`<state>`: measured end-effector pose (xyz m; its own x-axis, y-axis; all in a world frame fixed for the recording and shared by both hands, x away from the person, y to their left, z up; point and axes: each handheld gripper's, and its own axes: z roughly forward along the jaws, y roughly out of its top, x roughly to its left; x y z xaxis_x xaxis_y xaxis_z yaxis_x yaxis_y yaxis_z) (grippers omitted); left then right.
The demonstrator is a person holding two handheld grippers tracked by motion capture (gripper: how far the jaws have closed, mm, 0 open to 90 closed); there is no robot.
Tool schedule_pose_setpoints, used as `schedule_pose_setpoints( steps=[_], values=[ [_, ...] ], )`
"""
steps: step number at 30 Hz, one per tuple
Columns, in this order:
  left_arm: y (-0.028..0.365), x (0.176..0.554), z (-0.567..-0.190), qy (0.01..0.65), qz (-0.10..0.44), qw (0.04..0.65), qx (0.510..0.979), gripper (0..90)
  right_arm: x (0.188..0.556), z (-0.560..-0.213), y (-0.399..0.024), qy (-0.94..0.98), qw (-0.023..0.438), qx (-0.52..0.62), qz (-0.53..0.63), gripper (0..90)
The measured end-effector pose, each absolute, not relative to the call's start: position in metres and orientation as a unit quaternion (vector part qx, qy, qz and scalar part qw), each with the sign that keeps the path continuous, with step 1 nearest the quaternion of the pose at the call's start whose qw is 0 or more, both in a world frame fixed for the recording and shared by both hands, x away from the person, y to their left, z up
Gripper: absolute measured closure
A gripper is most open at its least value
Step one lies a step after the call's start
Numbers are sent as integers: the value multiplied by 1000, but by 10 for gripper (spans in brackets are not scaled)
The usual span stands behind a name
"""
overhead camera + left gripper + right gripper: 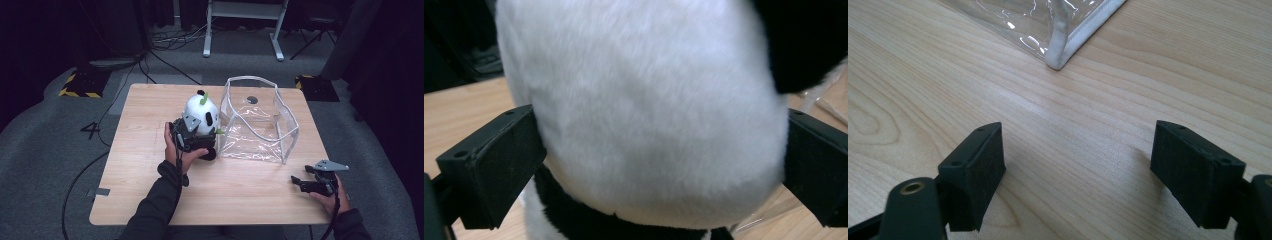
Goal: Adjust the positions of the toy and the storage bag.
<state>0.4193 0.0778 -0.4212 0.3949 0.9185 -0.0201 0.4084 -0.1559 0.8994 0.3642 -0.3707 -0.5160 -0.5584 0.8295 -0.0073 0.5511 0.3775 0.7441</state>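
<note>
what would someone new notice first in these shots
The white-and-black panda plush near the table's middle stands out, with the left gripper around its body, pads against the fur. Right beside it stands a clear plastic bag, open at the top. The right gripper rests open near the table's right front corner.

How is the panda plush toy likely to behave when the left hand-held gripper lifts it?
The panda plush toy looks furry and rounded, so it probably squashes between the pads rather than staying stiff. It likely weighs little for its bulk. Gripped low on its body, it may sag or tilt, though its fur should resist slipping.
</note>
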Motion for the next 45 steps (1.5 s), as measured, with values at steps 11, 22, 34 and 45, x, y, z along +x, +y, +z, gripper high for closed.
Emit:
schedule_pose_setpoints(
  steps=[11, 22, 34, 45],
  values=[
    [90, 434, -428, 458, 256, 420, 741, 162, 364, -516, -371, 806, 196, 428, 358, 216],
    [130, 433, -426, 429, 223, 449, 751, 396, 364, -516, -371, 806, 196, 429, 358, 217],
    [157, 412, -424, 425, 218, 464, 746, 436, 364, -516, -371, 806, 195, 428, 358, 217],
    [173, 393, -423, 405, 214, 461, 761, 438, 364, -516, -371, 806, 196, 429, 358, 217]
  ],
)
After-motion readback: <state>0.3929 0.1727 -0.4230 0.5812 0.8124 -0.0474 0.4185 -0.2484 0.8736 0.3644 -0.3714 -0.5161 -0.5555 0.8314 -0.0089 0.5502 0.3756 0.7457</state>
